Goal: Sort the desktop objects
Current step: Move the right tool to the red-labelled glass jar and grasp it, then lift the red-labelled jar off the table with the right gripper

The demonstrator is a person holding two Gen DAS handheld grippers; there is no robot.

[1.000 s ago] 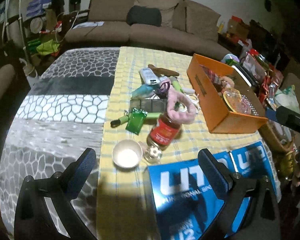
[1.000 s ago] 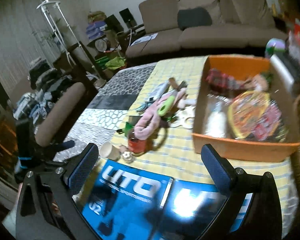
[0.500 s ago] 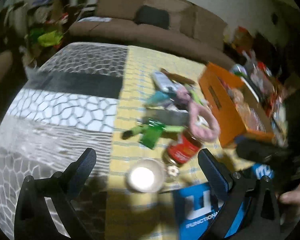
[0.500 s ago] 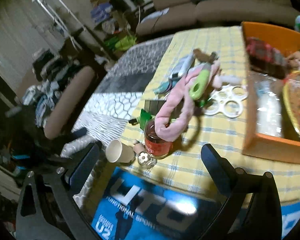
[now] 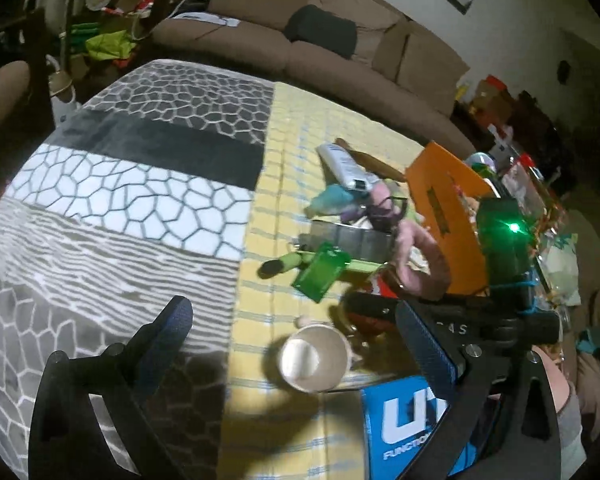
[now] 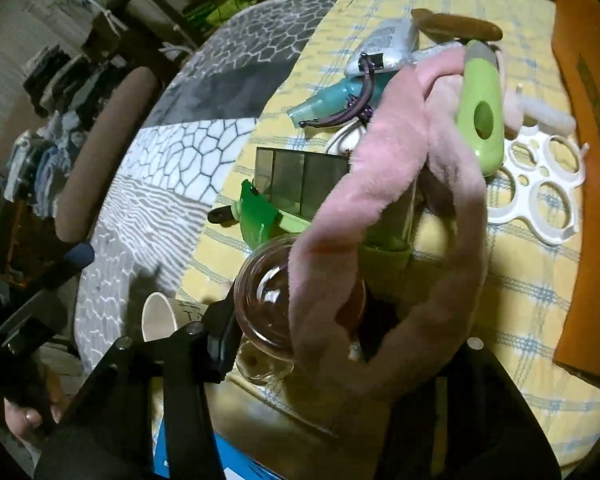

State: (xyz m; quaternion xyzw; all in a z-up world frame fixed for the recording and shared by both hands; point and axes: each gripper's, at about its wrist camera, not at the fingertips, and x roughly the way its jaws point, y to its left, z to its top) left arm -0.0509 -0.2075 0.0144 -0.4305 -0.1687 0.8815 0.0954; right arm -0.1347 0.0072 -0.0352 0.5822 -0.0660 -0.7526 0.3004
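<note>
**Glass jar half hidden between the right jaws**

A fuzzy pink fabric band (image 6: 384,216) drapes over the clear glass jar with the red label (image 6: 276,300), hiding its far side. The right gripper (image 6: 300,344) has just been closing around that jar; whether the pads press it cannot be told. The left gripper (image 5: 296,336) is spread wide, a white paper cup (image 5: 314,358) lying between its fingers.

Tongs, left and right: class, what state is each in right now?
Left tongs: open, nothing held, a paper cup lies between them.
Right tongs: have just been closing around the glass jar; grip cannot be told.
</note>
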